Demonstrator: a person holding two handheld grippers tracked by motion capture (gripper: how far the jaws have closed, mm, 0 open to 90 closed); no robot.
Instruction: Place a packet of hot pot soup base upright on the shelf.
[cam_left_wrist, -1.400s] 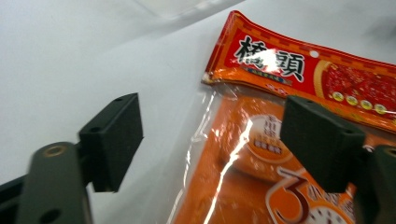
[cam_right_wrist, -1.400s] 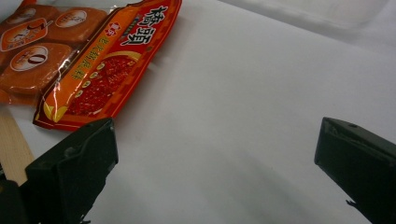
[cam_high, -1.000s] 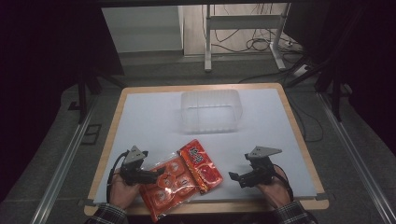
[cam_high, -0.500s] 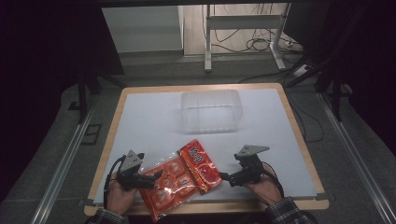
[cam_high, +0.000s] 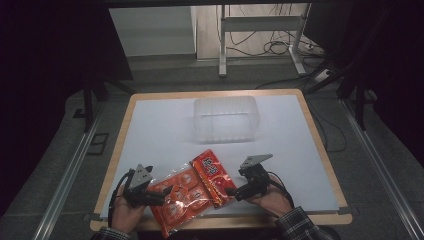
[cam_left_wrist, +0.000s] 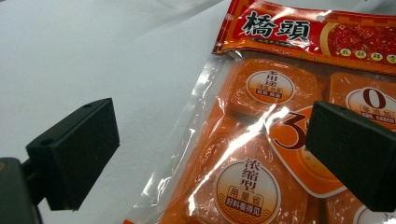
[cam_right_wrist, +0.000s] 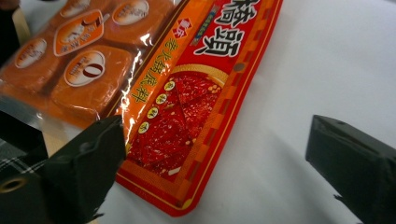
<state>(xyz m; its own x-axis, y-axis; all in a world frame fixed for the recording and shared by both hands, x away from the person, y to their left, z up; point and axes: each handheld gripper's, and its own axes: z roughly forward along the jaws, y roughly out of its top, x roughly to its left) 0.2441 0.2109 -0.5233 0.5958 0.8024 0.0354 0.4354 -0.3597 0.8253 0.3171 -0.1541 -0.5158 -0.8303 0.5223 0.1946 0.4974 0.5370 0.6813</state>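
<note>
A clear bag of orange blocks (cam_high: 176, 202) (cam_left_wrist: 243, 186) lies at the table's front edge. A red packet (cam_high: 212, 174) (cam_right_wrist: 187, 107) lies against its right side. My left gripper (cam_high: 162, 195) (cam_left_wrist: 210, 158) is open, and its jaws straddle the clear bag's left edge without touching it. My right gripper (cam_high: 231, 192) (cam_right_wrist: 215, 172) is open at the red packet's near right corner. Its jaws have just been closing a little, with that corner lying between them and the pads still off it.
A clear plastic tub (cam_high: 226, 119) stands at the back middle of the white table top (cam_high: 300, 165), which has a wooden rim. Metal stand legs and cables lie on the floor beyond the table.
My right gripper has moved left across the table to the red packet's corner. The left gripper has stayed by the clear bag.
</note>
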